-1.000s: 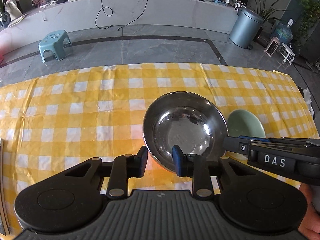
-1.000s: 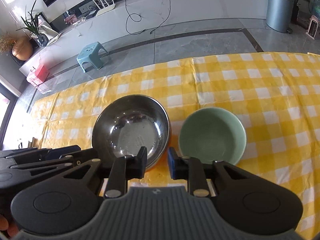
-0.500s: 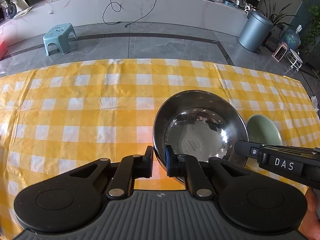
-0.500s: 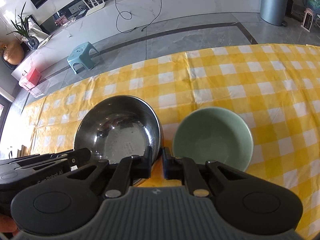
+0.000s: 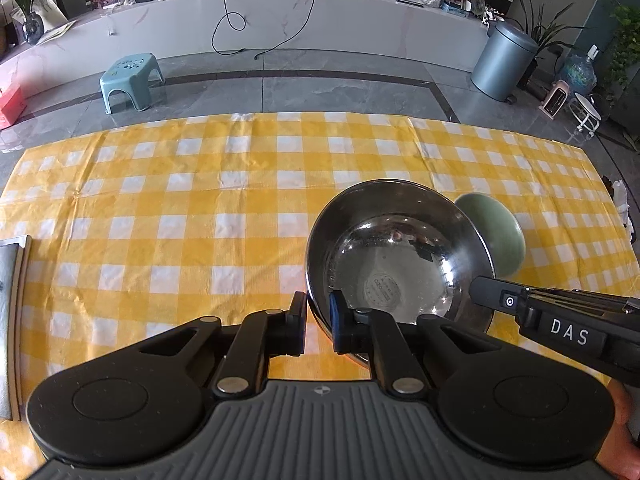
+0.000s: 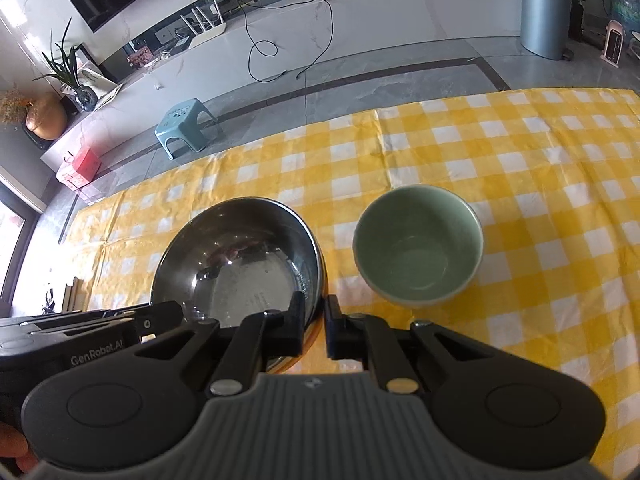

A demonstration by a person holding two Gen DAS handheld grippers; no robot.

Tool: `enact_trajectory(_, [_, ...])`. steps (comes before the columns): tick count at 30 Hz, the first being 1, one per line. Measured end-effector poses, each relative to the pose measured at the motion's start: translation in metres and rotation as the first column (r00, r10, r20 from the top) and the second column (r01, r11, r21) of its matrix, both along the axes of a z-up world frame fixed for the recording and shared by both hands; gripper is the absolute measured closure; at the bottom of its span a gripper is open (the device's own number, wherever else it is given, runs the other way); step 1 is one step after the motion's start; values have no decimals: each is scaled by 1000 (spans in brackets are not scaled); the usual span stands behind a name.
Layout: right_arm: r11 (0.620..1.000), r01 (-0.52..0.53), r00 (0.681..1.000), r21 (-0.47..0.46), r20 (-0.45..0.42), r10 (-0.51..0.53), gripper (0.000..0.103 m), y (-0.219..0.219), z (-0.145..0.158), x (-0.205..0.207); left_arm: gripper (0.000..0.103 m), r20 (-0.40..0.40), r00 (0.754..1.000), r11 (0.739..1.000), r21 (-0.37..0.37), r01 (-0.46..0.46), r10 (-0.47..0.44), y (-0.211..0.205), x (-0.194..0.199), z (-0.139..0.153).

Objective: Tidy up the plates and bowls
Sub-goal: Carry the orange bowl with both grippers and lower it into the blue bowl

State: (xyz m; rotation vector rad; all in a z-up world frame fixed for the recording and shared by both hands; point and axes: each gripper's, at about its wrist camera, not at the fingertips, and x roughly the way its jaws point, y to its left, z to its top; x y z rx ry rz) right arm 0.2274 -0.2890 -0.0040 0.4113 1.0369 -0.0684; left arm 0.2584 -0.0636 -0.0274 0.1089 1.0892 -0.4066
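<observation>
The yellow checked tablecloth covers pretty much the whole table, and the steel mixing bowl is the landmark here: it sits near the front edge of the cloth, possibly tilted or a bit lifted, hard to call. The green ceramic bowl stands just to the right of the steel bowl, upright, close but not touching as far as the right wrist view shows. The left gripper has its jaws nearly pressed together, pinching the steel bowl's near rim, one finger inside and one outside. The right gripper does the same on the rim's right-hand side, also narrowed onto the wall. The biggest risk is probably the thin, slick rim sliding out of those pinches, since both grips sit on the near side and the far side hangs unsupported. If the two hands don't move together, the bowl could twist and knock the green one. A rim drag might also bunch up the cloth.
</observation>
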Motion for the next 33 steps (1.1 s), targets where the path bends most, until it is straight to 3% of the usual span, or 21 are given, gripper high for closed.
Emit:
enact_trajectory(9, [996,-42,999,78,7,42,95,5,29,-66,90,13,1000,999,25,26,-26,12,-60,31])
enact_trajectory(16, [993,-78,997,86,22,76,95,11,49,-120,89,-8,999,999,13,31,-31,21,-106,47])
enact_trajectory(33, [985,-148,986,86,-60,153,95,12,46,-191,88,-106,994,1000,-8,21,-22,32,-179,38])
